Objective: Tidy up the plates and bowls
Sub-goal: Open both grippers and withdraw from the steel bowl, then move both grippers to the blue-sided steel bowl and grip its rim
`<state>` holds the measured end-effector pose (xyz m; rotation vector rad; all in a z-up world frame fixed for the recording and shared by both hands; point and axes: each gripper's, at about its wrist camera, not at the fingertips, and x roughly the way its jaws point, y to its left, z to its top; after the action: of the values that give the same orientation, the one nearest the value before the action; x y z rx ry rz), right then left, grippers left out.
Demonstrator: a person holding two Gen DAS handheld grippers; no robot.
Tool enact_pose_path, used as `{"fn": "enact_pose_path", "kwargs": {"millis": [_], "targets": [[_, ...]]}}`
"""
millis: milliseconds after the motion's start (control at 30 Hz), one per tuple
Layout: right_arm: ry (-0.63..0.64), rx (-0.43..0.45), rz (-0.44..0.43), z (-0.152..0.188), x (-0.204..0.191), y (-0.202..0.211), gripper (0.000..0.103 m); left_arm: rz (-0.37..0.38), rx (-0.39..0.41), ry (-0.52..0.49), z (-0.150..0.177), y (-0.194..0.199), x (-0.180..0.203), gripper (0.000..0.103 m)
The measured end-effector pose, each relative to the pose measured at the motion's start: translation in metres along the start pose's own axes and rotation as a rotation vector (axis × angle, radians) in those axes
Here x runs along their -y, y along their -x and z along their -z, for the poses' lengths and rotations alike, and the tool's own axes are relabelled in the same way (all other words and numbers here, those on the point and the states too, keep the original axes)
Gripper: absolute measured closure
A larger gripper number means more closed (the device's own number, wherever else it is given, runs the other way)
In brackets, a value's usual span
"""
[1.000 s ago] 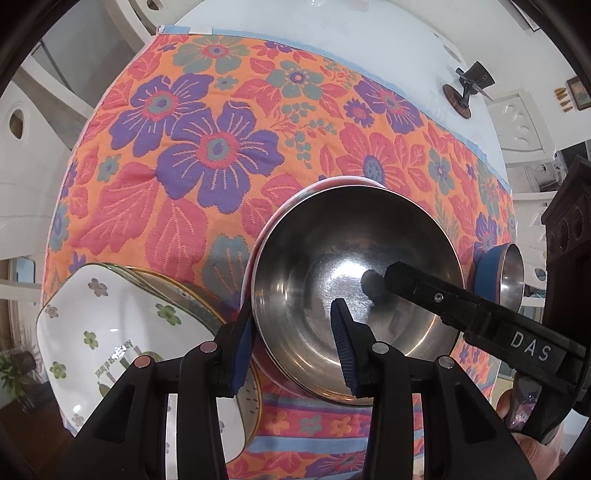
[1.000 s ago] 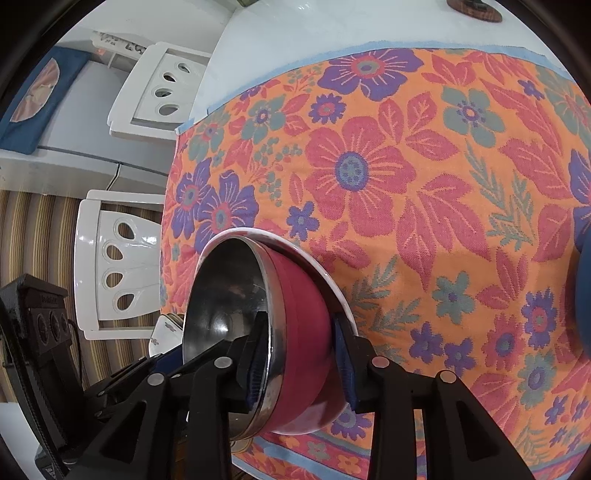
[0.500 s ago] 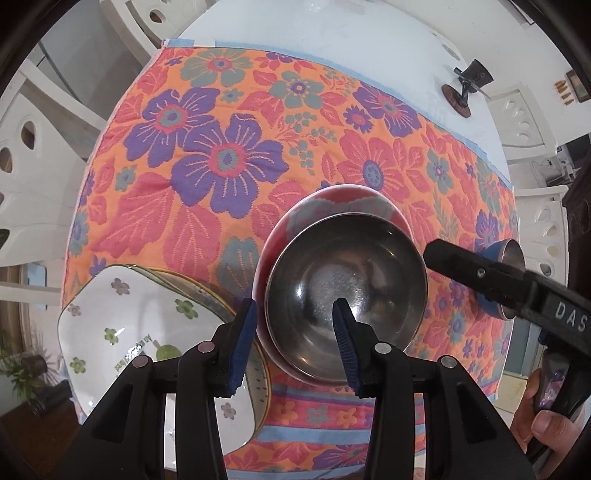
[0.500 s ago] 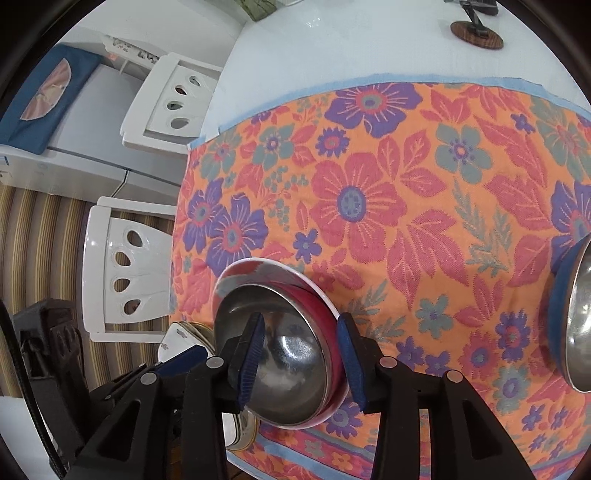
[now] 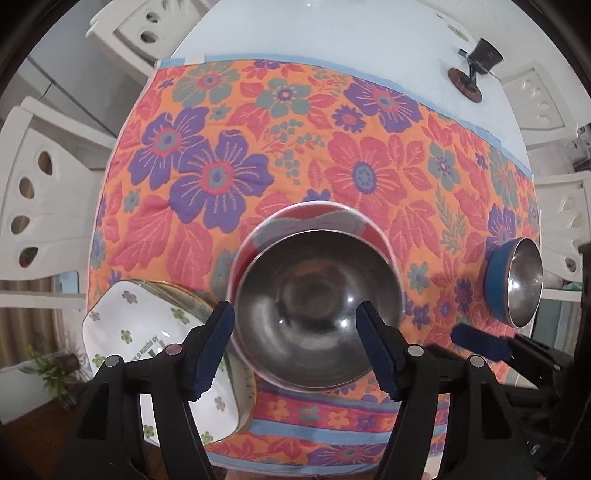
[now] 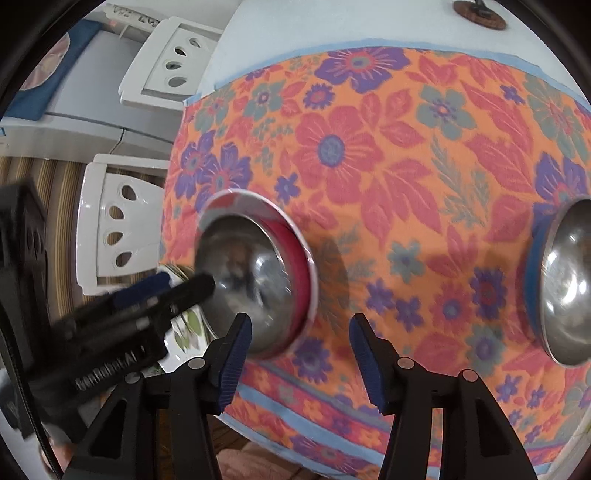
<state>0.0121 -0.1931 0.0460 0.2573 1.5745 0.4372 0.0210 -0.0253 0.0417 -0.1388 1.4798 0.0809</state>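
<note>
Both claws are letting go. Left claw [image 5: 295, 345] hangs straight over the steel bowl [image 5: 317, 306], jaws spreading, blue pads clear of the rim on either side; the bowl shows between them from above but nothing presses on it. Right claw [image 6: 301, 360] is opening too, and between its pads lies only patterned cloth, the steel bowl [image 6: 247, 280] just beyond its left pad [image 6: 234, 363].

That steel bowl sits mouth up, nested inside a red bowl [image 5: 314, 221] with a white rim, the red one showing as a crescent on the far side. Round, so no long axis to call; its opening faces straight up at the left camera. The pair stands near the front edge of the worktop, on the floral cloth [image 5: 229, 158].

Left of the pair, a white square dish with green flowers [image 5: 147, 332] rests on a gold-rimmed plate [image 5: 177, 290], close beside the red bowl; whether they touch, I cannot tell. Off to the right, well apart, a blue bowl [image 5: 496, 284] with a steel inside lies on the cloth, its mouth seeming to tip rightward in the left view.

Far side: bare white worktop [image 5: 332, 33] past the cloth's blue edge, a small dark stand on a round wooden base [image 5: 469, 79] at far right, white chairs [image 5: 33, 206] around.
</note>
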Motion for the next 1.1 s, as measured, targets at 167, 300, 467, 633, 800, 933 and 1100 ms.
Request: {"fn": "enact_pose_path", "kwargs": {"millis": [167,300,467,633,800,933,1100], "targets": [[-0.044,0.011,-0.003,0.021,0.035,0.016,0.049,-0.063,-0.004,-0.064,-0.001,0.0,0.03,0.033],[-0.09,0.013,-0.013,0.037,0.066,0.025,0.049,-0.088,-0.004,-0.113,-0.002,-0.003,0.057,0.029],[-0.129,0.007,-0.035,0.055,0.097,0.034,0.049,-0.087,-0.024,-0.147,-0.001,-0.009,0.087,0.029],[-0.21,0.036,-0.07,0.069,0.13,0.048,0.049,-0.067,-0.047,-0.177,0.002,-0.015,0.117,0.029],[-0.256,0.049,-0.093,0.075,0.159,0.061,0.049,-0.042,-0.069,-0.212,0.001,-0.02,0.145,0.029],[-0.321,0.085,-0.122,0.078,0.188,0.073,0.048,-0.033,-0.086,-0.279,-0.005,-0.026,0.175,0.029],[-0.407,0.143,-0.204,0.074,0.22,0.081,0.048,0.014,-0.09,-0.354,-0.011,-0.031,0.213,0.029]]}}
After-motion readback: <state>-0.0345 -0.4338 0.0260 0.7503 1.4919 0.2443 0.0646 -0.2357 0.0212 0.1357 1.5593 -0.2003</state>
